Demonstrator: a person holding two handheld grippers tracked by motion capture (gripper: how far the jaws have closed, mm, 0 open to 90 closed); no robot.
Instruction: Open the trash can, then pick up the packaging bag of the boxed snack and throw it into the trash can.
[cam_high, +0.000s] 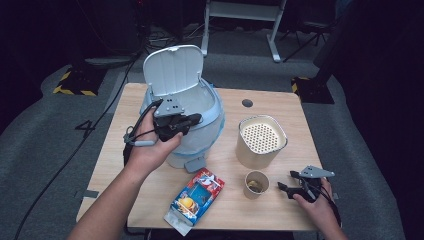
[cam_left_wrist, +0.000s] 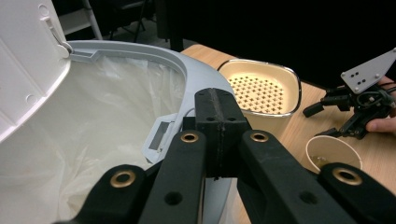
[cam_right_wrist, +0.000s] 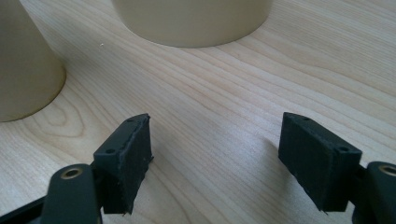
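A white lidded bin (cam_high: 210, 97) with a plastic liner (cam_left_wrist: 93, 121) stands open at the table's back left. My left gripper (cam_high: 192, 120) hovers over its rim, jaws pressed together with nothing between them (cam_left_wrist: 218, 119). A paper cup (cam_high: 256, 184) with some yellowish scrap inside sits near the front right. My right gripper (cam_high: 286, 181) rests low on the table just right of that cup, jaws spread wide and empty (cam_right_wrist: 217, 158). The cup's side (cam_right_wrist: 25, 70) is at the left in the right gripper view.
A beige canister with a perforated top (cam_high: 261, 139) stands between bin and cup. A colourful snack packet (cam_high: 196, 199) lies at the front edge. The wooden table (cam_high: 280, 210) has bare room at the front right and left of the bin.
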